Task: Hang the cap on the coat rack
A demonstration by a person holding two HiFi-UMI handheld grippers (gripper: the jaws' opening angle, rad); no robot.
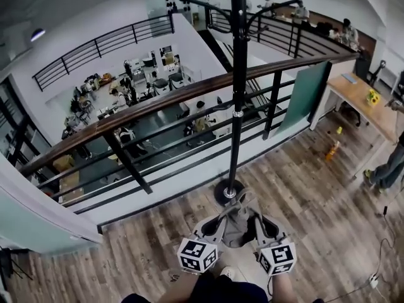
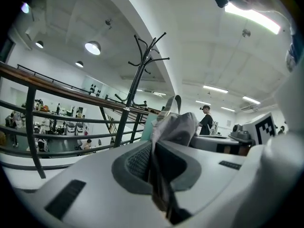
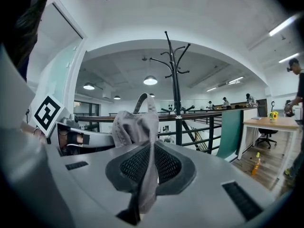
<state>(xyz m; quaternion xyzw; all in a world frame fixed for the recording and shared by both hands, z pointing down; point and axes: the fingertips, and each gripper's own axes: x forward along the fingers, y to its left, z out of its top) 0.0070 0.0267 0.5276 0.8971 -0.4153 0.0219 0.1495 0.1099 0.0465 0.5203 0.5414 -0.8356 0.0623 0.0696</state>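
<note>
Nearest the person, the left gripper (image 1: 218,227) and right gripper (image 1: 260,226) each clamp the grey cap (image 1: 238,229) between them, above the wooden floor (image 1: 315,188). Just beyond stands the black coat rack (image 1: 237,125), then the railing (image 1: 158,103).

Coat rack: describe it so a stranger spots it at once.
Find the railing with the wooden handrail along the balcony edge. Just inside it, on the wood floor, stands the coat rack, a thin black pole on a round base. Unlike the railing's posts, it rises well above the handrail and ends in curved hooks.
</note>
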